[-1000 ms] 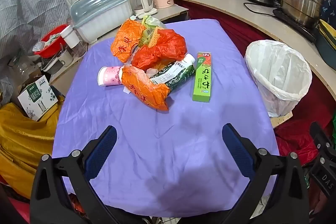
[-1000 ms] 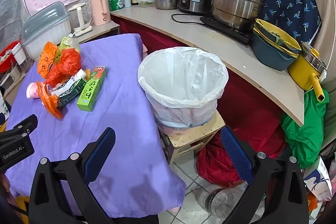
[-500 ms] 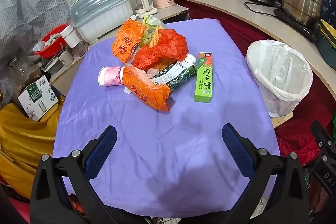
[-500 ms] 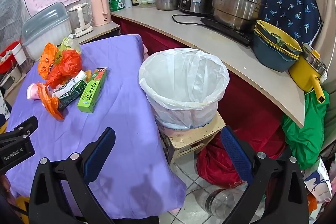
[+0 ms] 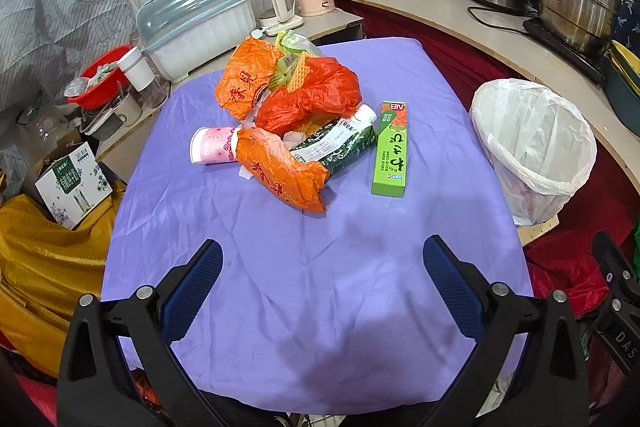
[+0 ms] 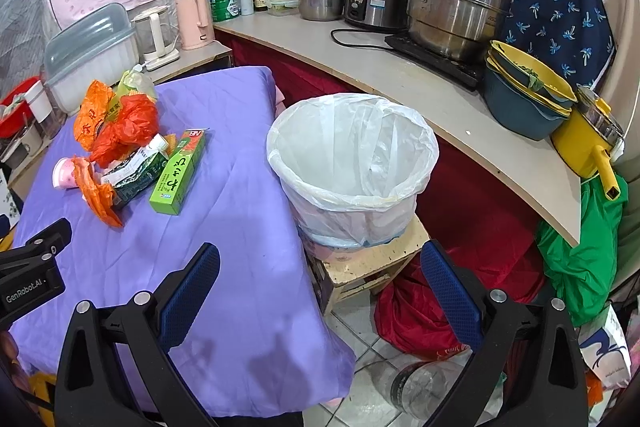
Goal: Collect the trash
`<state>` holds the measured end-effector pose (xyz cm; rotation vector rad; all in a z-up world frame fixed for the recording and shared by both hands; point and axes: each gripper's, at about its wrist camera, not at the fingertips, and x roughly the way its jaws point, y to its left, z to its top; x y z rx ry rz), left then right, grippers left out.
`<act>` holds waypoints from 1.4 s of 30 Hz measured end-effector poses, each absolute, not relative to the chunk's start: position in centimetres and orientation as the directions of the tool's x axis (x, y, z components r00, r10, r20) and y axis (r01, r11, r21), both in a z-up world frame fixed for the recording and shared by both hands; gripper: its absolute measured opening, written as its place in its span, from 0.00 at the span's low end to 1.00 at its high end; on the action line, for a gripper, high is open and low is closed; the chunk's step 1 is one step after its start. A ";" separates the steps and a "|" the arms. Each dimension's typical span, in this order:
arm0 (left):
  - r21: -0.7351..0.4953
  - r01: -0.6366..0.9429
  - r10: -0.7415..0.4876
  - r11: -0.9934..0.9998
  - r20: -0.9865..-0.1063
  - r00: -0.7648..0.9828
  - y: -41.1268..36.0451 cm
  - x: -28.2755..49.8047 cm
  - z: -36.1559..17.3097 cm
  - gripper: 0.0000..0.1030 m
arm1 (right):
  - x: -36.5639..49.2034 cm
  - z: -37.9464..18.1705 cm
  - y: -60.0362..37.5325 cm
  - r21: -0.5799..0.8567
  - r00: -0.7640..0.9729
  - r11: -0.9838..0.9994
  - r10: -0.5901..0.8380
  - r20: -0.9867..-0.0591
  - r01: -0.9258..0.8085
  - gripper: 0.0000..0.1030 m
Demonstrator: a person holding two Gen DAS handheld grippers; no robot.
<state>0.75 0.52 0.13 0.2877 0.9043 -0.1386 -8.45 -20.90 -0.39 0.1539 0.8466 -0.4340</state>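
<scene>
Beyond the left claw [image 5: 322,283], spread empty, lies trash [image 5: 296,123].

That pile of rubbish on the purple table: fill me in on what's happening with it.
Nothing has been picked up yet. A person holds two grippers; the left gripper and the right gripper are both open and empty, above the near part of the purple table. The green box, orange bags, carton and pink cup lie heaped on it. The white-lined bin stands beside the table on a small stool, apparently empty.
</scene>
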 end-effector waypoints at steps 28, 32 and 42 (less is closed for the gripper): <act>0.198 0.218 0.021 0.956 -0.785 0.619 0.3 0.9 0.5 0.93 | -8.0 0.0 -20.4 -0.033 0.604 0.919 -0.285 -0.745 0.393 0.93; 0.199 0.218 0.021 0.955 -0.784 0.620 0.3 0.8 0.6 0.93 | -8.0 0.0 -20.4 -0.034 0.603 0.919 -0.285 -0.745 0.393 0.93; 0.199 0.221 0.020 0.955 -0.784 0.620 0.2 0.7 0.5 0.93 | -8.2 -0.1 -20.6 -0.030 0.603 0.915 -0.288 -0.744 0.401 0.93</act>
